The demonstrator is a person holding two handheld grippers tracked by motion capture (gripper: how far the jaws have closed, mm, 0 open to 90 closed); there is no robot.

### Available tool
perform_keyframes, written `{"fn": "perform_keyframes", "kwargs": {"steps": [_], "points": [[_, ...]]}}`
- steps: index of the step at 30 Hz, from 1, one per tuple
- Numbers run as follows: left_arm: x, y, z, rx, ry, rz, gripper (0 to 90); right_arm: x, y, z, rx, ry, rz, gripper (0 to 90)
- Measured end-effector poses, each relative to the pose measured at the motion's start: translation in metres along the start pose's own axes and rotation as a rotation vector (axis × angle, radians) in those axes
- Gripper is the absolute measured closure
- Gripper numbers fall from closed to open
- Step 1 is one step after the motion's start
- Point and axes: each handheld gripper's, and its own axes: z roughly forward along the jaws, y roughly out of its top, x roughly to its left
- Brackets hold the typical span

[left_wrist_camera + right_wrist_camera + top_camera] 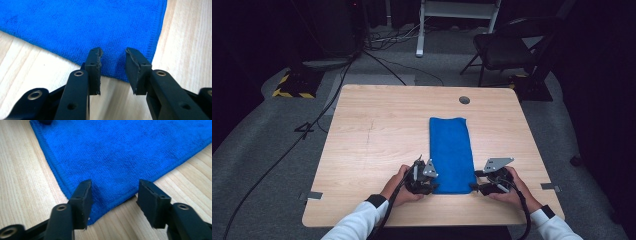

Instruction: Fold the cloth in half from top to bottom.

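A blue towel [451, 150], folded into a long narrow strip, lies flat on the wooden table [377, 130], running from the middle toward the near edge. My left gripper [433, 181] sits at the towel's near left corner, held in a hand with a white sleeve. In the left gripper view the towel [87, 25] lies flat under the gap of my left gripper [113, 62], whose jaws stand apart over its hem. My right gripper [473, 187] is at the near right corner. In the right gripper view my right gripper [113, 192] straddles that corner of the towel [120, 152], open, with the cloth unpinched.
A round cable hole [464, 100] sits near the table's far edge. Beyond the table stand a black chair [507, 45] and a white frame [422, 30], with cables [312, 125] on the grey floor. Bare wood lies left of the towel.
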Motion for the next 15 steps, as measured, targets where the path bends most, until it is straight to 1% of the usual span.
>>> {"fn": "perform_keyframes", "kwargs": {"steps": [1,2,4,7,10,12,13,14,15], "points": [[0.0,0.0,-0.001,0.007,-0.005,0.003,59.7,0.0,0.001,0.0,0.005,-0.002,-0.015,44.8],[0.0,0.0,-0.002,0.018,0.002,0.006,55.4,0.001,0.002,-0.002,0.005,-0.003,-0.022,45.1],[0.004,0.0,-0.004,0.032,0.025,-0.011,47.1,-0.001,0.003,-0.005,-0.013,-0.003,-0.02,44.1],[0.012,0.002,-0.009,0.002,0.048,-0.031,40.9,-0.006,0.006,-0.012,-0.035,-0.026,-0.012,42.3],[0.02,0.006,-0.016,-0.031,0.079,-0.055,33.2,-0.015,0.008,-0.019,-0.074,-0.054,0.019,40.8],[0.026,0.009,-0.019,-0.061,0.088,-0.073,28.8,-0.021,0.01,-0.023,-0.093,-0.072,0.029,40.8],[0.028,0.01,-0.02,-0.07,0.099,-0.073,27.5,-0.025,0.011,-0.025,-0.101,-0.079,0.033,40.8],[0.031,0.011,-0.021,-0.076,0.099,-0.072,25.7,-0.028,0.012,-0.026,-0.106,-0.089,0.034,40.4],[0.034,0.012,-0.022,-0.095,0.085,-0.074,23.4,-0.031,0.012,-0.027,-0.112,-0.096,0.041,39.4]]}}
